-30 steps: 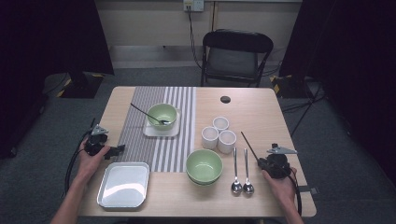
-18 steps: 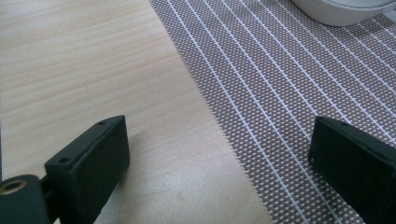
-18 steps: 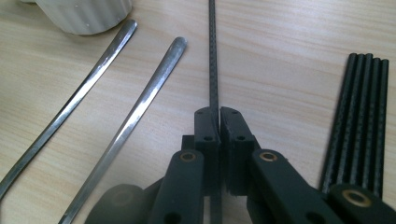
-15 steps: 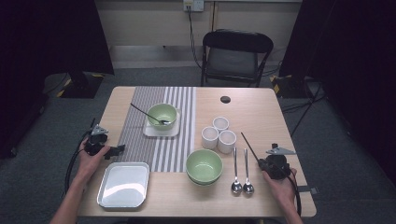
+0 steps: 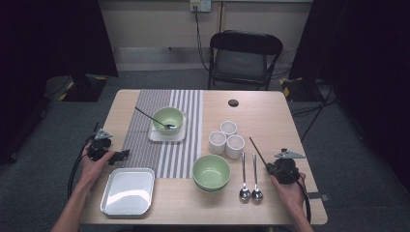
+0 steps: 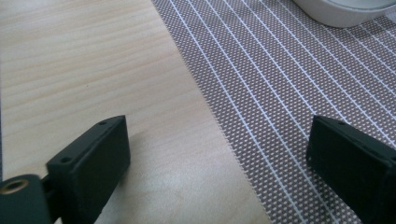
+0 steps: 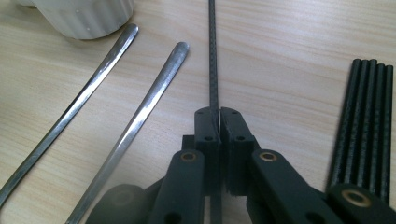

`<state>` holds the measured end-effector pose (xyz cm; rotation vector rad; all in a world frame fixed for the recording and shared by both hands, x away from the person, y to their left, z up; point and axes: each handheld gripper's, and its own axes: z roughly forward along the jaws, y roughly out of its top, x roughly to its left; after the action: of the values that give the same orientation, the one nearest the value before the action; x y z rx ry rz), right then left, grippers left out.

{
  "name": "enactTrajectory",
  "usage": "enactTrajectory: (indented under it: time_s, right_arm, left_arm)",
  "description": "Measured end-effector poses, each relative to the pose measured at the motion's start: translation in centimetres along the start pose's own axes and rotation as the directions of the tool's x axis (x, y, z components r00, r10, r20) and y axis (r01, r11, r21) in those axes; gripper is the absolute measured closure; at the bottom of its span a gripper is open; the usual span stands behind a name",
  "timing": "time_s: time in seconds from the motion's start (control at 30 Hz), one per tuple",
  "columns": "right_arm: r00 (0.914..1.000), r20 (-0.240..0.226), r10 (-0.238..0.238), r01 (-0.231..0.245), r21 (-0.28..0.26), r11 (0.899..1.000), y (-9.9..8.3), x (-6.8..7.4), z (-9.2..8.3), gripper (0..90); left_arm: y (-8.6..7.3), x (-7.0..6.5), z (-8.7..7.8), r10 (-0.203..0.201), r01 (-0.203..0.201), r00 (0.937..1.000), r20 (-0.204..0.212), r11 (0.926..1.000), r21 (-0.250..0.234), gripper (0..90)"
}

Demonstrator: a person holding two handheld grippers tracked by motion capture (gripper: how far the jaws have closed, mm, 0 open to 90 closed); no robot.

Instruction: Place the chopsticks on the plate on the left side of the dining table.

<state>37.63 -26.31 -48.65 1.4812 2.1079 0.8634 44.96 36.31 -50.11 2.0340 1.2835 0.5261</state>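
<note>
My right gripper [image 5: 270, 167] [image 7: 217, 114] rests near the table's right front edge. It is shut on a thin black chopstick [image 5: 257, 151] [image 7: 212, 56], which points away over the wood toward the cups. Two metal spoons [image 5: 249, 176] [image 7: 149, 102] lie side by side just left of it. My left gripper [image 5: 120, 155] [image 6: 219, 133] sits low at the left edge of the striped mat [image 5: 164, 140] [image 6: 289, 84], open, with nothing between its jaws.
Three white cups [image 5: 226, 139] stand mid-table, with a green bowl [image 5: 211, 171] in front of them. Another green bowl with a spoon [image 5: 168, 120] sits on a white plate. A metal tray [image 5: 128, 191] lies front left. Several black chopsticks [image 7: 366, 116] lie right of my right gripper.
</note>
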Motion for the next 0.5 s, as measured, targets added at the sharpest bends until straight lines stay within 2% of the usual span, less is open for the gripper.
enactTrajectory:
  time_s: [0.2, 0.33, 0.5]
  right_arm:
    - [0.9998, -0.017, 0.01, -0.011, -0.031, 0.999, 0.2, 0.0, -0.6, 86.4]
    - [0.9997, -0.024, 0.011, -0.012, -0.04, 0.999, 0.3, 0.1, -0.9, 86.4]
    - [0.9996, -0.025, 0.015, -0.016, -0.045, 0.999, 0.3, 0.0, -1.1, 86.4]
  left_arm:
    - [0.1, 0.0, -0.5, -0.009, 0.009, 1.0, -0.004, 0.9999, 0.015, 16.3]
    - [0.2, -0.2, -0.6, -0.018, 0.018, 0.9996, 0.021, 0.9997, 0.018, 16.2]
    - [0.9, -0.9, -0.8, 0.006, -0.006, 0.9989, 0.046, 1.0, 0.003, 16.3]
